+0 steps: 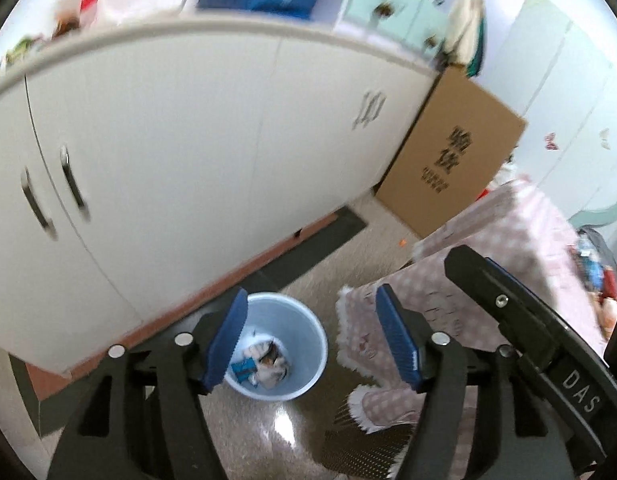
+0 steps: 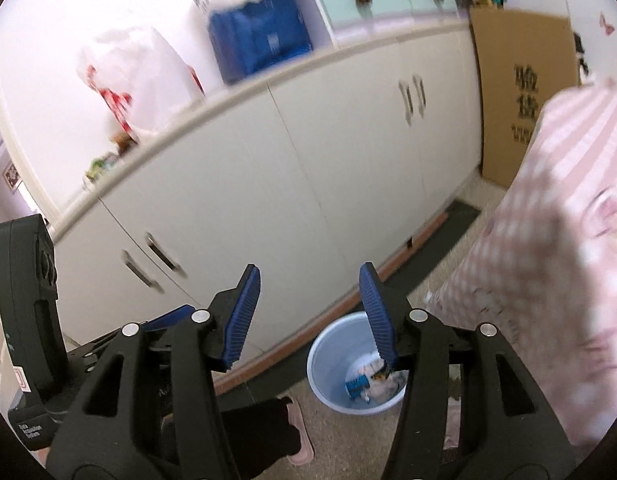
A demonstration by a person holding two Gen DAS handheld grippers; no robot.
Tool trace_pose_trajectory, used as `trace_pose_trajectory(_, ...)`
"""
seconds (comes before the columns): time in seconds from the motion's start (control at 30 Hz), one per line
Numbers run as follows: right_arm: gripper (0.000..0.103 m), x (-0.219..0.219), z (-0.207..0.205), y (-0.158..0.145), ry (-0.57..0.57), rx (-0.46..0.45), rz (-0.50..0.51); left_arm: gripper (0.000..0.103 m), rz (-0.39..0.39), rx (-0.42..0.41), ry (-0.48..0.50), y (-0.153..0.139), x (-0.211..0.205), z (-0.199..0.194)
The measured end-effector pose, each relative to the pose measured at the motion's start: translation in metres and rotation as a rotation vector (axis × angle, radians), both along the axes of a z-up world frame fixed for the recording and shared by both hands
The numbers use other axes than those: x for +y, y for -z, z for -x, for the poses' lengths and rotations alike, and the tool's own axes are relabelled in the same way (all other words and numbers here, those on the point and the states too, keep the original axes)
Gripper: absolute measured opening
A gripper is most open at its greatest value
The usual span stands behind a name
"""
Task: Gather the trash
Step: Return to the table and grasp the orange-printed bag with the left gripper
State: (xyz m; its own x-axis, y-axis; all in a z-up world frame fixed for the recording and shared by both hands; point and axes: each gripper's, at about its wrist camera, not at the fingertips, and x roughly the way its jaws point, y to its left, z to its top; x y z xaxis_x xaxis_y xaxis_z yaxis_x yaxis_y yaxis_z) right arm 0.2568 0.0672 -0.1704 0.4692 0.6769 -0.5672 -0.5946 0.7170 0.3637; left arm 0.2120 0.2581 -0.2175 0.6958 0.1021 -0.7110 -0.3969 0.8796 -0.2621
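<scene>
Blue plastic, the bin [image 1: 286, 346] stands on the floor [image 1: 244, 432] below and ahead of both your grippers, close to the foot of the white cabinet [image 1: 168, 160]. In the left wrist view it sits between the jaws, partly behind the left pad; in the right wrist view it lies just under the right-hand pad. You seem to be holding both tools high and tilted down over it, which makes sense if you mean to drop things in or check what has landed.

Your left gripper [image 1: 308, 340] has its jaws spread wide with nothing between them. Your right gripper [image 2: 310, 312] is the same: jaws apart, empty.

Inside the bin lies the trash [image 1: 264, 364]: crumpled white paper or wrappers, a small blue packet and something dark; blur hides more. It covers the bottom only, so there is plenty of room.

A pink checked cloth [image 1: 488, 264] hangs to the right of the jaws, its fringed edge near the bin. Beyond it a cardboard box [image 1: 448, 160] leans at the cabinet's end. Bags and a blue crate [image 2: 260, 40] stand on the bench [image 2: 236, 96], well above the jaws.
</scene>
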Motion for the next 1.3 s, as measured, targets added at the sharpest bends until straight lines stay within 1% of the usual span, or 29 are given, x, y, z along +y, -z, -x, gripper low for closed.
trace_pose_trajectory(0.07,0.054,-0.019,0.01,-0.022,0.018,-0.044,-0.019,0.069,-0.021,-0.036,0.018,-0.019,-0.016,0.005)
trace_pose_trajectory(0.13,0.055,-0.036,0.017,-0.037,0.041,-0.074,-0.026,0.07,-0.047,-0.07,0.049,-0.038,-0.036,0.006)
trace_pose_trajectory(0.2,0.057,-0.062,0.021,-0.052,0.077,-0.105,-0.031,0.071,-0.065,-0.09,0.08,-0.051,-0.055,0.004)
trace_pose_trajectory(0.33,0.06,-0.119,0.024,-0.067,0.172,-0.143,-0.031,0.074,-0.083,-0.123,0.171,-0.072,-0.106,-0.003)
trace_pose_trajectory(0.37,0.06,-0.139,0.023,-0.07,0.208,-0.147,-0.032,0.075,-0.086,-0.131,0.195,-0.076,-0.119,-0.005)
trace_pose_trajectory(0.47,0.062,-0.183,0.026,-0.074,0.3,-0.154,-0.027,0.076,-0.095,-0.149,0.295,-0.083,-0.164,-0.016)
trace_pose_trajectory(0.5,0.062,-0.202,0.026,-0.075,0.339,-0.156,-0.025,0.076,-0.101,-0.161,0.342,-0.086,-0.183,-0.022)
trace_pose_trajectory(0.67,0.065,-0.283,0.03,-0.074,0.504,-0.169,0.016,0.077,-0.129,-0.163,0.548,-0.086,-0.27,-0.047)
trace_pose_trajectory(0.77,0.066,-0.333,0.024,-0.067,0.596,-0.14,0.017,0.077,-0.152,-0.168,0.647,-0.085,-0.312,-0.059)
trace_pose_trajectory(0.8,0.066,-0.345,0.024,-0.064,0.618,-0.134,0.016,0.077,-0.163,-0.174,0.689,-0.083,-0.328,-0.063)
trace_pose_trajectory(0.9,0.066,-0.38,0.022,-0.055,0.677,-0.107,0.001,0.077,-0.188,-0.174,0.775,-0.079,-0.363,-0.075)
trace_pose_trajectory(0.97,0.066,-0.401,0.02,-0.049,0.711,-0.085,-0.014,0.078,-0.206,-0.169,0.805,-0.076,-0.38,-0.082)
trace_pose_trajectory(1.07,0.067,-0.418,0.016,-0.041,0.73,-0.065,-0.023,0.078,-0.246,-0.145,0.825,-0.068,-0.402,-0.098)
trace_pose_trajectory(1.3,0.068,-0.435,0.006,-0.027,0.734,-0.019,-0.034,0.077,-0.242,-0.099,0.85,-0.052,-0.425,-0.124)
